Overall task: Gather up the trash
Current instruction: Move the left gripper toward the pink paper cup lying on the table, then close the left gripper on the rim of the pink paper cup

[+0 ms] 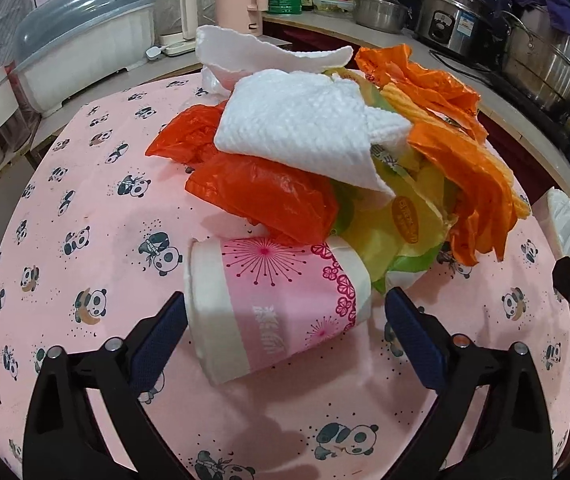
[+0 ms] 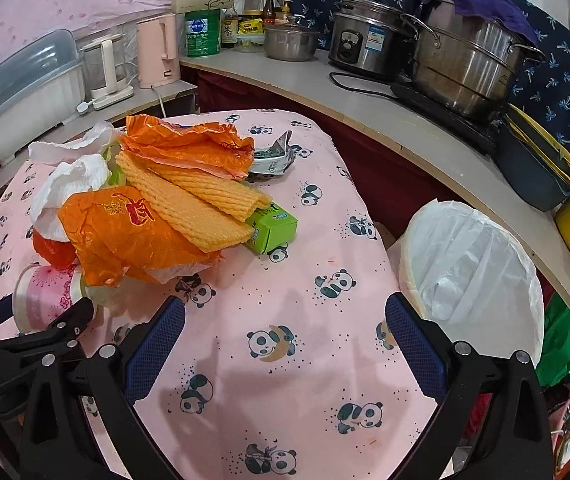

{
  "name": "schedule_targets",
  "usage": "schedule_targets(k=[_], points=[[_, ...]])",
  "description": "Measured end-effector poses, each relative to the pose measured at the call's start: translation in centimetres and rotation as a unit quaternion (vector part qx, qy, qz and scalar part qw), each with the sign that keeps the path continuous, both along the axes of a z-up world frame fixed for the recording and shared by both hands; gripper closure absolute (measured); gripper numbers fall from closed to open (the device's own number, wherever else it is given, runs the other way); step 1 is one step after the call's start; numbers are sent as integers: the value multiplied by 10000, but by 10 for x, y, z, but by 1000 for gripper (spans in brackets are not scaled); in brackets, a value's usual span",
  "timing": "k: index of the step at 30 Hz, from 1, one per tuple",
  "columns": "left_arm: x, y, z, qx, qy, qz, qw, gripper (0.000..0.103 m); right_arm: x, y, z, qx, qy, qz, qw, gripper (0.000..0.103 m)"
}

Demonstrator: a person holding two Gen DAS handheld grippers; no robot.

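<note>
A pile of trash lies on the pink panda tablecloth point(image 1: 85, 208). A pink paper cup point(image 1: 273, 304) lies on its side at the front of the pile. My left gripper point(image 1: 285, 316) is open, its jaws on either side of the cup, not clamping it. Behind it lie red plastic bags point(image 1: 261, 196), a white paper towel point(image 1: 301, 136) and orange wrappers point(image 1: 465, 168). In the right wrist view, my right gripper point(image 2: 285, 320) is open and empty over bare cloth. The cup point(image 2: 45, 300), orange wrapper point(image 2: 125, 232), yellow foam net point(image 2: 197, 200), green carton point(image 2: 273, 228) and crushed carton point(image 2: 277, 156) lie ahead and left.
A bin lined with a white bag point(image 2: 473, 272) stands off the table's right edge. A counter behind holds steel pots point(image 2: 469, 56), a rice cooker point(image 2: 369, 40), a pink kettle point(image 2: 159, 52) and a dish rack point(image 1: 85, 48). My left gripper point(image 2: 33, 340) shows at the right view's left edge.
</note>
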State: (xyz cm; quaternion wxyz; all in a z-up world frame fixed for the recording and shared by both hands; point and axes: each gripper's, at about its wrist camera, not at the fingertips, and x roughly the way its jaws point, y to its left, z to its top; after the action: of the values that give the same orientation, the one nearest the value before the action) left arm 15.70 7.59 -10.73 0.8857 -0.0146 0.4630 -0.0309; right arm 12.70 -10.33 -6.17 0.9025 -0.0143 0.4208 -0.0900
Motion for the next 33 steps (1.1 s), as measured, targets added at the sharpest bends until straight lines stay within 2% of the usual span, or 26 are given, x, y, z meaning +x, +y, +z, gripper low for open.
schedule_targets(k=[1, 3, 5, 6, 8, 9, 10, 12, 14, 18, 20, 22, 24, 25, 26, 28, 29, 31, 33], points=[[2, 1, -1, -14, 46, -17, 10000, 29, 2, 2, 1, 6, -14, 23, 10000, 7], [3, 5, -4, -114, 164, -37, 9998, 30, 5, 6, 3, 44, -43, 86, 9999, 7], [0, 9, -3, -129, 116, 15, 9998, 30, 9, 12, 6, 136, -60, 191, 9997, 7], [-1, 11, -1, -111, 89, 17, 9999, 32, 10, 14, 7, 179, -69, 240, 9995, 11], [-3, 16, 0, -148, 116, 3, 9998, 49, 13, 21, 8, 305, -65, 371, 9988, 17], [-3, 19, -1, -190, 193, 12, 9996, 65, 14, 24, 9, 380, -52, 427, 9984, 21], [-3, 22, -2, -244, 274, 31, 9993, 71, 16, 27, 10, 483, -34, 486, 9976, 23], [-4, 28, -6, -349, 367, 58, 9987, 71, 21, 33, 10, 712, -1, 609, 9956, 26], [-4, 31, -7, -294, 349, 64, 9989, 71, 25, 41, 10, 836, 21, 717, 9939, 29], [-7, 37, -5, -426, 345, 85, 9985, 69, 30, 60, 12, 818, -13, 908, 9925, 30], [-7, 40, -6, -490, 352, 90, 9981, 57, 34, 67, 12, 785, -35, 978, 9921, 30], [-8, 41, -5, -484, 291, 159, 9983, 33, 38, 71, 9, 736, -11, 1018, 9921, 30], [-7, 43, -3, -446, 240, 238, 9984, 24, 43, 74, 6, 711, 31, 1030, 9921, 30], [-6, 44, -4, -446, 245, 245, 9984, 24, 45, 75, 4, 713, 52, 1044, 9920, 31], [-5, 45, -5, -444, 282, 246, 9983, 24, 46, 75, 3, 723, 77, 1067, 9916, 36], [-5, 49, -5, -468, 314, 284, 9980, 24, 46, 75, 1, 797, 133, 1114, 9905, 62], [-7, 52, -4, -498, 306, 302, 9978, 24, 45, 74, 1, 849, 163, 1122, 9899, 66], [-10, 56, -1, -529, 287, 295, 9978, 24, 43, 72, 1, 992, 187, 1140, 9883, 86], [-17, 62, 4, -536, 235, 271, 9979, 24, 40, 69, 3, 1054, 177, 1127, 9879, 97]])
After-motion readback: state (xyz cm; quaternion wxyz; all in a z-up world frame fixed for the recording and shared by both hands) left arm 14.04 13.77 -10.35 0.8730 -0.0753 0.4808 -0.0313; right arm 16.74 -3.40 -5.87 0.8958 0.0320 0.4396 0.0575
